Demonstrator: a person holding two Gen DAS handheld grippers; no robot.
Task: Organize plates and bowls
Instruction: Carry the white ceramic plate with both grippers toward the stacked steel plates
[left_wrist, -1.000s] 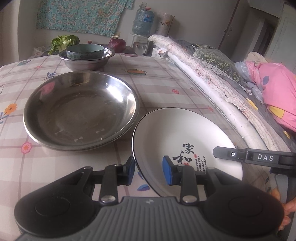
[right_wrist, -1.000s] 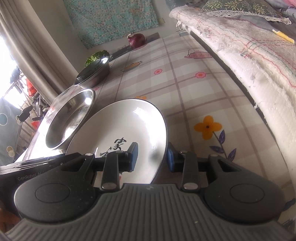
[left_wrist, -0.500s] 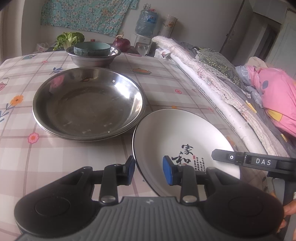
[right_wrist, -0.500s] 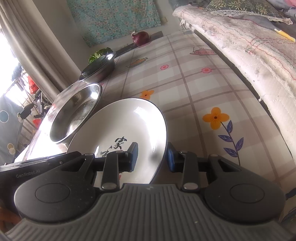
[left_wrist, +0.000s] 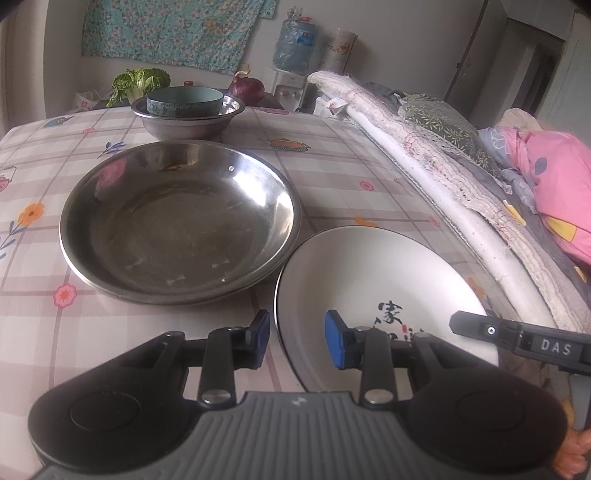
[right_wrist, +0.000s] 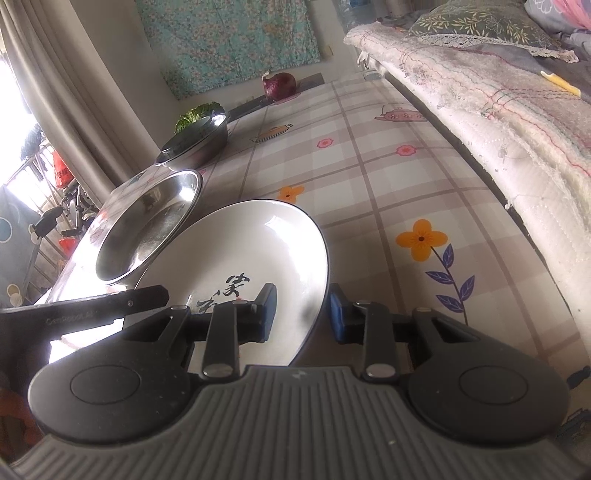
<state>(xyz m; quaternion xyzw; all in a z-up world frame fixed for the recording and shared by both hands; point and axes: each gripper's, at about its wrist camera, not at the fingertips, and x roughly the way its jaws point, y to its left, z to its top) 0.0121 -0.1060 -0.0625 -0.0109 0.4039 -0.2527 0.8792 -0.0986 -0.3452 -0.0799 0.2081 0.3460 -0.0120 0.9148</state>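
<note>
A white plate (left_wrist: 369, 280) with a black rim and black calligraphy lies on the checked tablecloth, close to the right of a stack of shallow steel plates (left_wrist: 177, 221). My left gripper (left_wrist: 297, 343) straddles its left rim, with small gaps showing at both blue pads. My right gripper (right_wrist: 303, 314) straddles the opposite rim of the same plate (right_wrist: 251, 243). Its jaws are closing with the rim between them, and the inner pad still stands off the rim. Further back, a teal bowl (left_wrist: 184, 99) sits inside a steel bowl (left_wrist: 184, 125).
A red onion (left_wrist: 245, 86) and a leafy cabbage (left_wrist: 140, 79) lie at the far table edge. Folded quilts and bedding (left_wrist: 424, 147) run along the table's right side. A curtain and a window are on the left in the right wrist view. Bare tablecloth (right_wrist: 369, 166) stretches beyond the white plate.
The right gripper's pads have drawn slightly closer around the plate's rim. Both views shifted a little, while the white plate kept its place between the pads.
</note>
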